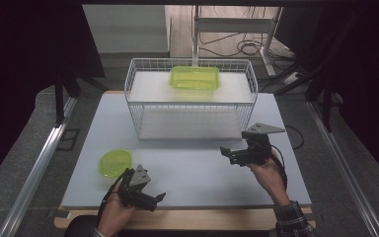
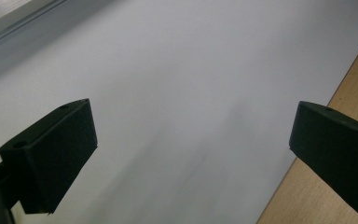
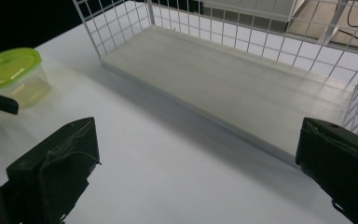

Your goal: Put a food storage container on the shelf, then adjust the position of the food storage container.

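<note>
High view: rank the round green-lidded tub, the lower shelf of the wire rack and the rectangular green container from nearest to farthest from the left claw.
1. Round green-lidded tub: on the table, just beyond the left claw, toward the table's left edge.
2. Lower shelf of the wire rack: mid-table, ahead and to the right.
3. Rectangular green container: on the rack's upper shelf, at the far end.

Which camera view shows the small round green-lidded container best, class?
The right gripper view shows the small round container best: its green lid and clear wall are large and sharp on the white table. The high view shows it smaller, beside the left gripper. The left gripper view looks along the table surface between its jaws.
</note>
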The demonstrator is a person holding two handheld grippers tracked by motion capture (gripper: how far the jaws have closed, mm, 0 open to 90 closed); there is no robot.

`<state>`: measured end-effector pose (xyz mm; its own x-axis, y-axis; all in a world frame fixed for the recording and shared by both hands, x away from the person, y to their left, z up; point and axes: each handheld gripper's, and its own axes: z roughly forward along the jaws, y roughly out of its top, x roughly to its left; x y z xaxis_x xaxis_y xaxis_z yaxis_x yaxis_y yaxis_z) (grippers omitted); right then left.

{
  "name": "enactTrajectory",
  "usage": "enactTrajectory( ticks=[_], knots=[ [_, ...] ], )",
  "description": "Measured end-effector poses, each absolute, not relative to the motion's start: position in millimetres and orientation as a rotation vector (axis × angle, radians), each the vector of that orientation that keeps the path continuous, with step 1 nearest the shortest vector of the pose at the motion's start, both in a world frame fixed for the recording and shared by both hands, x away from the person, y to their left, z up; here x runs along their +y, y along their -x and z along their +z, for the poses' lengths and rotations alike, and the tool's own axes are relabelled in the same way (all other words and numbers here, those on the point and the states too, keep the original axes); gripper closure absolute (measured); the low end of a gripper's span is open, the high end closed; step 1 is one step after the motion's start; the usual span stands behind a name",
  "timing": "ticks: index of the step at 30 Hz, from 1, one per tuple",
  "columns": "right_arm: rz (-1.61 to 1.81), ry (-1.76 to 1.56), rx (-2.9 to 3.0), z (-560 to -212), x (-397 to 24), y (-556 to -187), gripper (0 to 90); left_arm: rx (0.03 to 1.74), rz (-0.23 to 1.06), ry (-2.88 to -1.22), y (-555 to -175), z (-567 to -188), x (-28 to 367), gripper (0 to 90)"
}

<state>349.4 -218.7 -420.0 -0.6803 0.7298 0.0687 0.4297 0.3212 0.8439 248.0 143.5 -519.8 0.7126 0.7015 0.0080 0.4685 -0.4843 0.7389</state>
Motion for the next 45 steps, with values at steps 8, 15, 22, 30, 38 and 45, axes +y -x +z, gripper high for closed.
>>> enactTrajectory(
  ticks=[8, 15, 22, 30, 38, 45],
  knots=[
    [1.233, -1.023, 2.276, -444, -219, -338, 0.0, 0.879, 0.425, -2.164, -247, -520, 145, 0.6],
    [1.211, -1.020, 2.289, -460, -219, -330, 0.0, 0.878, 0.430, -2.156, -247, -519, 145, 0.5],
    [1.192, -1.016, 2.318, -478, -219, -324, 0.0, 0.878, 0.429, -2.154, -247, -520, 145, 0.4],
    [1.136, -1.031, 2.371, -494, -222, -320, 0.0, 0.865, 0.437, -2.165, -247, -521, 145, 0.1],
    [1.132, -1.038, 2.377, -497, -226, -322, 0.0, 0.890, 0.454, -2.162, -248, -517, 144, 1.7],
    [1.130, -1.056, 2.374, -500, -230, -324, 0.0, 0.941, 0.485, -2.124, -253, -502, 149, 2.4]
  ],
)
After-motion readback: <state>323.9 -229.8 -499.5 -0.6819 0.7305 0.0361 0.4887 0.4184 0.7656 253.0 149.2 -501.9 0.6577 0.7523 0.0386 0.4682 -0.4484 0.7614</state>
